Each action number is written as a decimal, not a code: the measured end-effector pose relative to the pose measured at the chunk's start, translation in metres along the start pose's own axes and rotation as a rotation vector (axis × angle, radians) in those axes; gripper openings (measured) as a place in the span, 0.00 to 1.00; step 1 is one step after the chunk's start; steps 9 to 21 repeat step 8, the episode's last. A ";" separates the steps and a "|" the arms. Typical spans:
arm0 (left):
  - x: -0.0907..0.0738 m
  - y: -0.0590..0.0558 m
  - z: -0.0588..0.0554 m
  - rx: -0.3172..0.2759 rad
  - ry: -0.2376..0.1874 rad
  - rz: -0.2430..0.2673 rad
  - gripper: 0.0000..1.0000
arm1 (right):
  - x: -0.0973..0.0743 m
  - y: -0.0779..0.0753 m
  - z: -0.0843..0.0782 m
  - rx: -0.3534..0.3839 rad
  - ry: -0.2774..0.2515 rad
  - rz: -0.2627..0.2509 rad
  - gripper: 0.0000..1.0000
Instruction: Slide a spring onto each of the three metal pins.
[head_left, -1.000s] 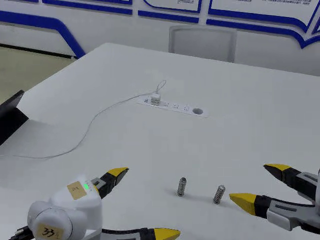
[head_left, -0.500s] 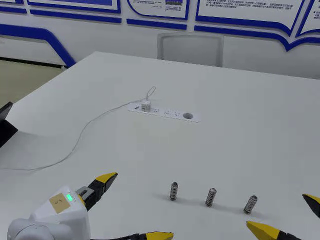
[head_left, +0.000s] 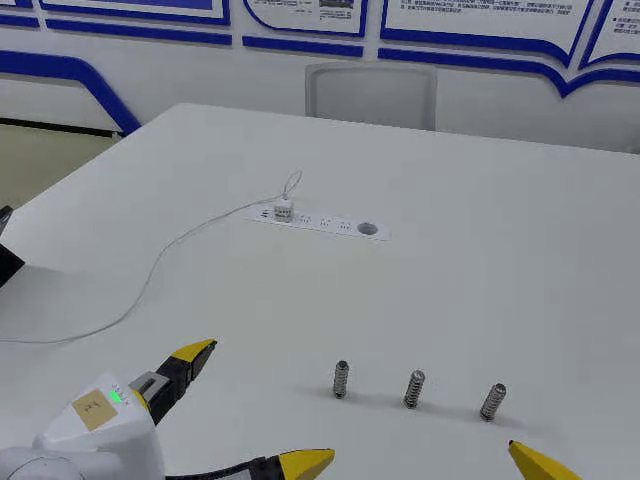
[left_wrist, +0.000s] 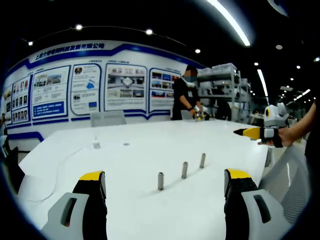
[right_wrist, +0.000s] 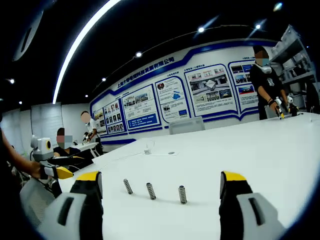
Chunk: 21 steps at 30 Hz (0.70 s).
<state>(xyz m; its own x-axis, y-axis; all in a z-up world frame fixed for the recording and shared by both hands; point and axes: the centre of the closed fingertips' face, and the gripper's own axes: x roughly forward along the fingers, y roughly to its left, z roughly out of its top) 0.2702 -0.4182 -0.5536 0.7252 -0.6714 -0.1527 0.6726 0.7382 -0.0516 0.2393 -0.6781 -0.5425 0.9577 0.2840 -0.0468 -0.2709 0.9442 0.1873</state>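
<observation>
Three springs (head_left: 414, 388) upright in row; left claw (left_wrist: 165, 174), right claw (right_wrist: 161, 177) both released, empty; right since withdrawn.

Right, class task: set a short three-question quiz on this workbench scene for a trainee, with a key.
1. How many springs stand in the row on the white table?
2. True or false: the left hand-held gripper is shut on a spring.
3. What sits in the power strip? A nothing; B a white plug with a cable; C a black laptop charger.
Key: 1 three; 2 false, its jaws are open and empty; 3 B.
</observation>
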 end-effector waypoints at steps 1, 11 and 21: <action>0.000 0.000 0.000 -0.001 -0.003 0.001 1.00 | 0.001 -0.001 0.001 -0.027 -0.010 -0.003 0.99; -0.001 0.004 -0.002 0.016 0.007 0.023 1.00 | -0.001 -0.003 -0.006 -0.098 0.039 -0.026 0.99; -0.001 0.004 -0.002 0.016 0.007 0.023 1.00 | -0.001 -0.003 -0.006 -0.098 0.039 -0.026 0.99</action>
